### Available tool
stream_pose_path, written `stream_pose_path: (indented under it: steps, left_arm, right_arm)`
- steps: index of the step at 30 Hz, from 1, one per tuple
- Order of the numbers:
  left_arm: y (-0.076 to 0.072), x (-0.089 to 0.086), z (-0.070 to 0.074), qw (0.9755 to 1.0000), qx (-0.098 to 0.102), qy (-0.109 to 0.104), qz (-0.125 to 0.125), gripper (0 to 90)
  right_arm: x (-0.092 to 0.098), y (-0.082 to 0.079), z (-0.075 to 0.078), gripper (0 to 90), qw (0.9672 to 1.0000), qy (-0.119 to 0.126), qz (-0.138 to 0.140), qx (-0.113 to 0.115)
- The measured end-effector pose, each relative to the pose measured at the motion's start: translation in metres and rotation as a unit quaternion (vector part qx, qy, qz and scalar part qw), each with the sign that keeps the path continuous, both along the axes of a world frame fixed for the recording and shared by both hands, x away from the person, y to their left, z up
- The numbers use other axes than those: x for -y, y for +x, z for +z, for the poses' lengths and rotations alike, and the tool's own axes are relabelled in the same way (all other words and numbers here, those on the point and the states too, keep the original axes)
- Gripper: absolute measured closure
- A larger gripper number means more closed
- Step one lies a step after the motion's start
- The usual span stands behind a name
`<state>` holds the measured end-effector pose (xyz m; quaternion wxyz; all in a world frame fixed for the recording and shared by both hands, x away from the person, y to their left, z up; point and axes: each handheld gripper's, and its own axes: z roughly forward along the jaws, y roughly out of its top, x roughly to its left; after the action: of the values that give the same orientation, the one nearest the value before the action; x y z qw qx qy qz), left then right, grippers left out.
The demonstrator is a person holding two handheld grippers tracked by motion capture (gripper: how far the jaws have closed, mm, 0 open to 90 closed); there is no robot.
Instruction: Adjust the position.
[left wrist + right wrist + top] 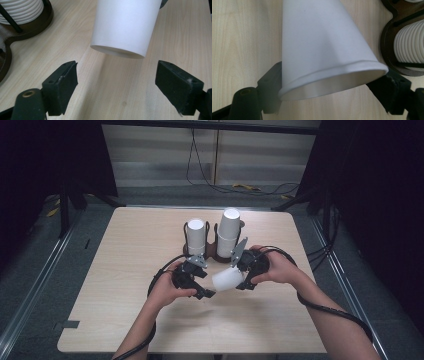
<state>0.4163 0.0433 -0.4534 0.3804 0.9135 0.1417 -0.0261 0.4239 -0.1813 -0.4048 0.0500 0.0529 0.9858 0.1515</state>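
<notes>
The right gripper (243, 279) has its fingers (270, 82) pinching the rim end of a white paper cup (227, 280), held sideways above the worktop (125, 270), base pointing at the left gripper (202, 284). Its fingers (62, 85) stand spread, the cup base just beyond, so the left is placed to take it. Behind stands the cup holder (212, 252). No writing shows.

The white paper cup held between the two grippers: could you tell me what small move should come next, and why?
Probably ease the left gripper forward so its open jaws straddle the base of the white paper cup. The right gripper is shut on the cup's rim end, the closed base points at the left gripper, and its jaws stand wide and short of it.
</notes>
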Motion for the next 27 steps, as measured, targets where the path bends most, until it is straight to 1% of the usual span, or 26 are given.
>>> stream_pose_path:
  steps: [1, 5, 6, 8, 11, 13, 14, 16, 17, 18, 19, 22, 24, 27]
  left_arm:
    - [0.000, 0.001, 0.000, 1.0000, 0.004, -0.002, 0.001, 17.9]
    - [-0.002, 0.004, 0.002, 0.9999, 0.010, 0.012, -0.004, 18.0]
    - [-0.003, 0.005, 0.002, 0.9998, 0.012, 0.012, -0.007, 18.0]
    - [-0.003, 0.006, 0.002, 0.9998, 0.009, 0.015, -0.011, 17.9]
    - [-0.003, 0.008, 0.002, 0.9996, 0.012, 0.018, -0.019, 17.9]
    - [-0.003, 0.009, 0.002, 0.9996, 0.013, 0.017, -0.021, 17.9]
    - [-0.003, 0.009, 0.003, 0.9993, 0.014, 0.022, -0.025, 17.9]
    - [-0.003, 0.009, 0.003, 0.9993, 0.016, 0.023, -0.025, 17.9]
    - [-0.003, 0.009, 0.002, 0.9993, 0.016, 0.022, -0.025, 17.9]
    - [-0.003, 0.009, 0.003, 0.9995, 0.014, 0.019, -0.020, 17.9]
    - [-0.003, 0.009, 0.003, 0.9995, 0.015, 0.019, -0.019, 17.9]
    - [-0.002, 0.011, 0.006, 0.9994, 0.020, 0.017, -0.021, 17.9]
    - [-0.002, 0.012, 0.007, 0.9991, 0.027, 0.020, -0.028, 17.9]
    - [-0.004, 0.014, 0.009, 0.9990, 0.031, 0.017, -0.026, 17.9]
  right_arm:
    - [0.000, 0.000, 0.000, 19.9, 1.0000, -0.001, 0.000, 0.001]
    - [-0.001, 0.000, 0.000, 20.0, 1.0000, -0.001, 0.003, 0.002]
    - [-0.001, 0.000, 0.000, 19.9, 1.0000, -0.002, 0.007, 0.002]
    - [-0.002, -0.001, 0.001, 19.9, 1.0000, -0.007, 0.006, 0.001]
    - [-0.003, 0.000, 0.002, 19.9, 0.9999, -0.009, 0.007, 0.002]
    - [-0.003, 0.000, 0.003, 19.9, 0.9999, -0.007, 0.008, 0.001]
    - [-0.003, 0.001, 0.003, 19.9, 0.9999, -0.008, 0.007, 0.002]
    - [-0.003, 0.001, 0.002, 19.9, 0.9999, -0.007, 0.007, -0.002]
    - [-0.003, 0.002, 0.002, 19.9, 0.9999, -0.007, 0.009, 0.000]
    - [-0.003, 0.002, 0.001, 19.9, 0.9999, -0.006, 0.010, 0.000]
    - [-0.003, 0.002, 0.001, 19.9, 1.0000, -0.006, 0.005, -0.003]
    - [-0.004, 0.003, 0.000, 19.9, 1.0000, -0.004, 0.006, -0.005]
    - [-0.004, 0.003, 0.000, 19.9, 1.0000, -0.005, 0.006, -0.006]
    - [-0.005, 0.003, 0.000, 19.9, 0.9999, -0.005, 0.008, -0.004]
